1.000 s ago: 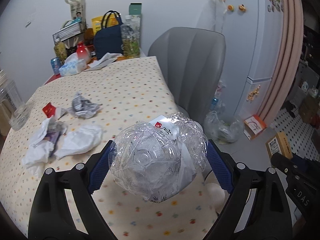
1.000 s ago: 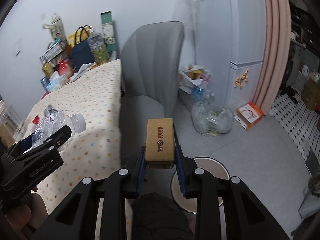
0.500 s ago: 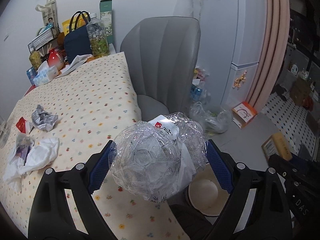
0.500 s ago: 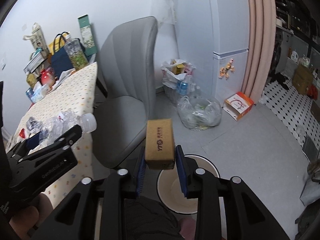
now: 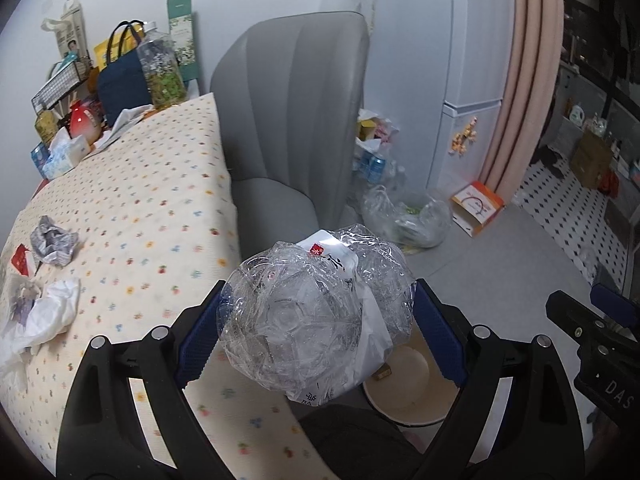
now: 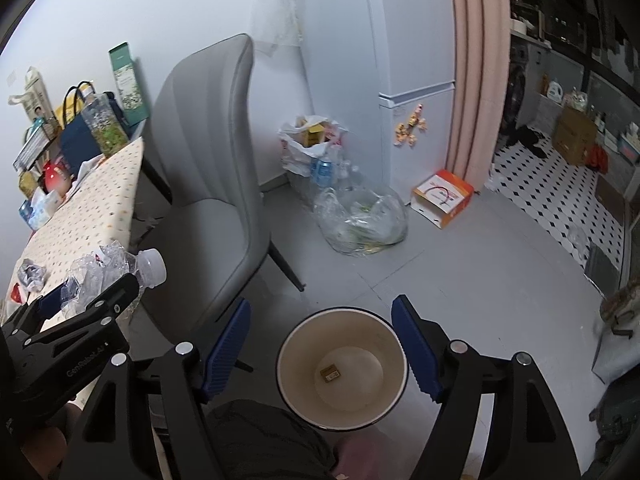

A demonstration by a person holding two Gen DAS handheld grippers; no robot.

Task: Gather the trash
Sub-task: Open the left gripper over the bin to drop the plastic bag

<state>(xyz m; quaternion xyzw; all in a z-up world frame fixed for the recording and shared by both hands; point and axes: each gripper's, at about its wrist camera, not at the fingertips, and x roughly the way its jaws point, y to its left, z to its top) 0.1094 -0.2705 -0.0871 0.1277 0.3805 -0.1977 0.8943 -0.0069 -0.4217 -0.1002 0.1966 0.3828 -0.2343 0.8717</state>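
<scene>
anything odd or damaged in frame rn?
The plastic bottle in the left gripper is crushed and crumpled, fitting for trash. The small cardboard box lies at the bottom of the bin under the open right gripper. Crumpled paper lies on the table.

A small brown cardboard box (image 6: pixel 330 372) lies flat on the bottom of a round cream waste bin (image 6: pixel 288 360). A crushed clear plastic bottle (image 5: pixel 316 316) with a white label hangs just above the bin's rim.
</scene>
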